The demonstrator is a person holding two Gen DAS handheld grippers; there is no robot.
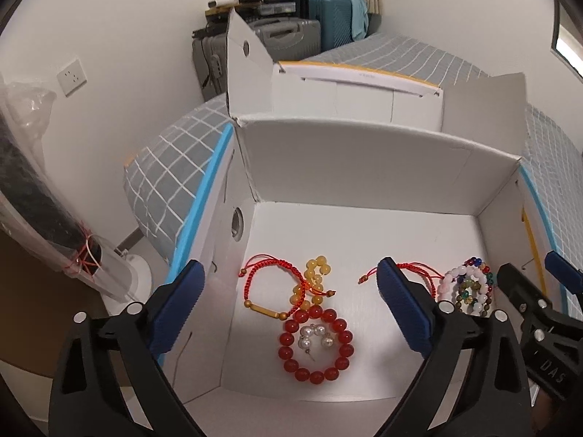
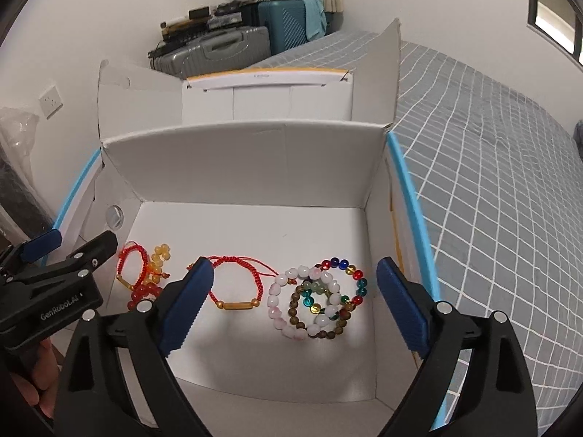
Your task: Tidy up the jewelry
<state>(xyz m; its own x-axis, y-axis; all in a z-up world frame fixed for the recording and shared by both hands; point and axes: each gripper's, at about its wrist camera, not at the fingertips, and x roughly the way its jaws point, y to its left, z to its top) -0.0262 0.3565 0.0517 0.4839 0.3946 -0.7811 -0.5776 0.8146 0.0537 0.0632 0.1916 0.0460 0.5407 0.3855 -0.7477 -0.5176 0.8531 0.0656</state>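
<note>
Inside white box (image 2: pixel 255 167), beaded bracelets (image 2: pixel 320 302), unheld.

Left wrist view: close, angled down past left gripper (image 1: pixel 291 309) into box (image 1: pixel 364 167). Right wrist view: same tilt past right gripper (image 2: pixel 298 306). Shared: box floor, bracelets (image 2: pixel 317 302), suitcases (image 2: pixel 226 47) beyond.
</note>
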